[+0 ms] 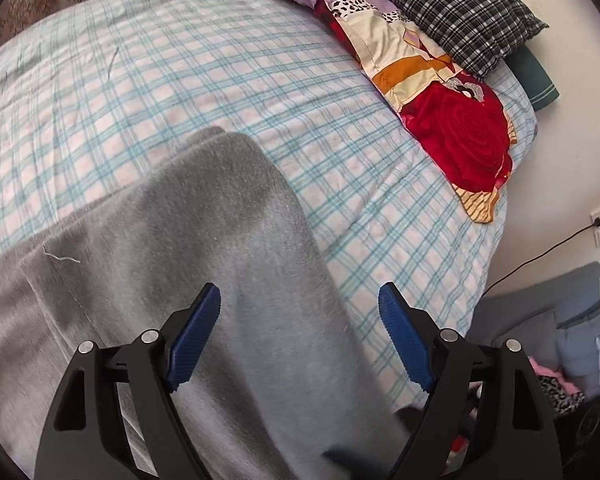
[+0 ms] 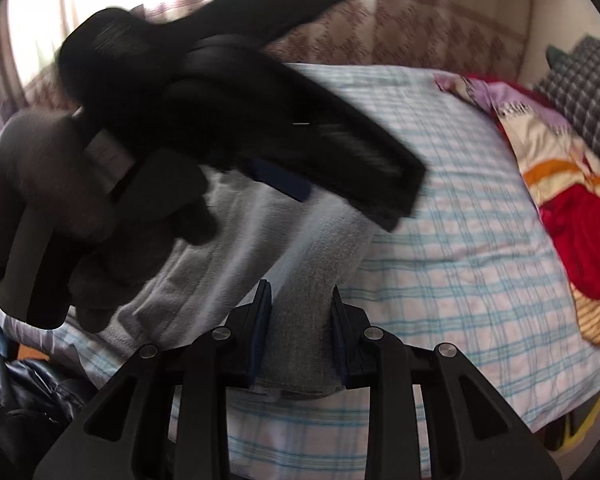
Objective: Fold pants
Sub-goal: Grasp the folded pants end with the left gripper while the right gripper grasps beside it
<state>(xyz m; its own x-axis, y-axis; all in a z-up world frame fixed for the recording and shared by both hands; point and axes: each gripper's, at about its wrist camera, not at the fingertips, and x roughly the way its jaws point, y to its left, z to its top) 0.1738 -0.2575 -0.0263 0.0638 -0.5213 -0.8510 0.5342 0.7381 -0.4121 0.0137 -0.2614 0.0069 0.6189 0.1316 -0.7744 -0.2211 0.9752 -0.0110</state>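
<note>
Left gripper (image 1: 300,320) spread wide over grey pants (image 1: 204,240) on checked bed (image 1: 180,80), pads clear of cloth. Right gripper (image 2: 300,320) clamped on pants fold (image 2: 300,344). Gloved hand (image 2: 100,208) blocking left. Floral quilt (image 1: 452,120), plaid pillow (image 1: 452,12) far right.

Left hand-held gripper (image 1: 299,334): blue pads spread wide above grey pants (image 1: 204,264), nothing gripped. Pants lay on a bed (image 1: 180,80) with a blue-checked sheet. Patchwork quilt with red rose (image 1: 452,108) and black-and-white plaid pillow (image 1: 448,8) lay at the far side.
</note>
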